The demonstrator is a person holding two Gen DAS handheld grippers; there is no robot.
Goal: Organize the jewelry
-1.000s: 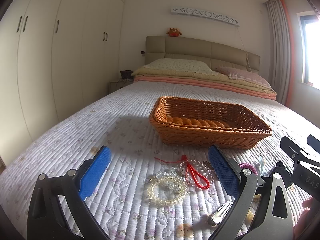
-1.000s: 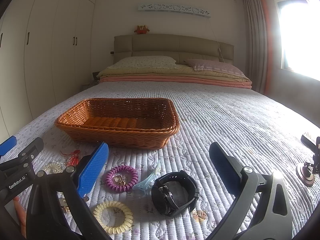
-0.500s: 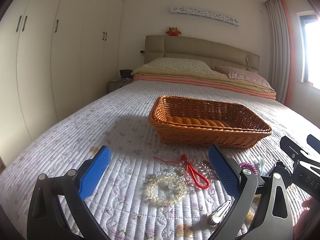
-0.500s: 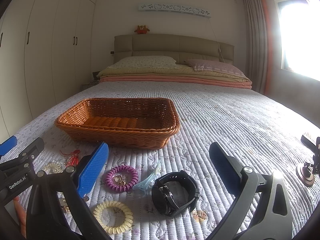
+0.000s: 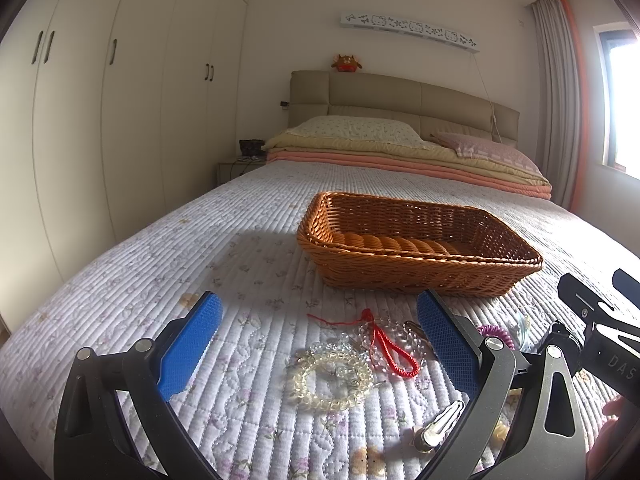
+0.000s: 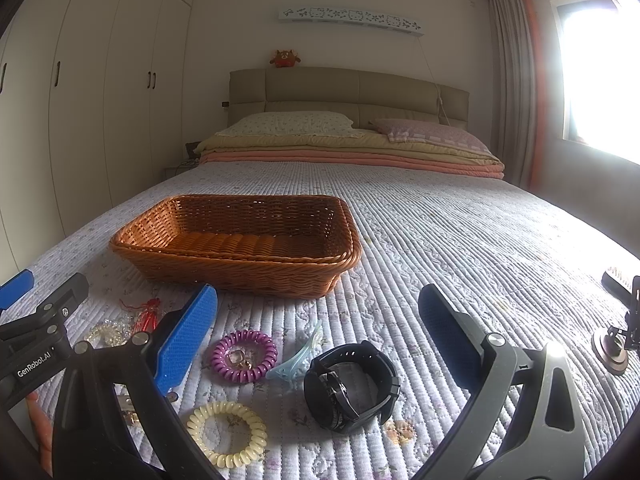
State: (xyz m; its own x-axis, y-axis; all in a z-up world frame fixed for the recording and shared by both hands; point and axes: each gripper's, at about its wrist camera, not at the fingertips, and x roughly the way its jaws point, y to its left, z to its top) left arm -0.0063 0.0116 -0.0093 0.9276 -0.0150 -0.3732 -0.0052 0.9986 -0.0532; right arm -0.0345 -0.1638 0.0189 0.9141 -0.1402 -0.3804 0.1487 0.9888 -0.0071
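Note:
An empty brown wicker basket (image 5: 420, 264) (image 6: 240, 268) sits mid-bed. In the left wrist view, my left gripper (image 5: 320, 320) is open and empty above a clear bead bracelet (image 5: 332, 376), a red cord with beads (image 5: 384, 344) and a metal hair clip (image 5: 440, 424). In the right wrist view, my right gripper (image 6: 320, 316) is open and empty above a black watch (image 6: 352, 386), a light blue clip (image 6: 298, 360), a purple coil band (image 6: 245, 356) and a cream coil band (image 6: 227, 432).
The quilted bedspread (image 6: 460, 240) stretches to pillows and folded blankets (image 6: 352, 148) at the headboard. Wardrobes (image 5: 100, 120) line the left wall. A small brown stand (image 6: 610, 346) sits at the right edge. The other gripper shows in each view's side.

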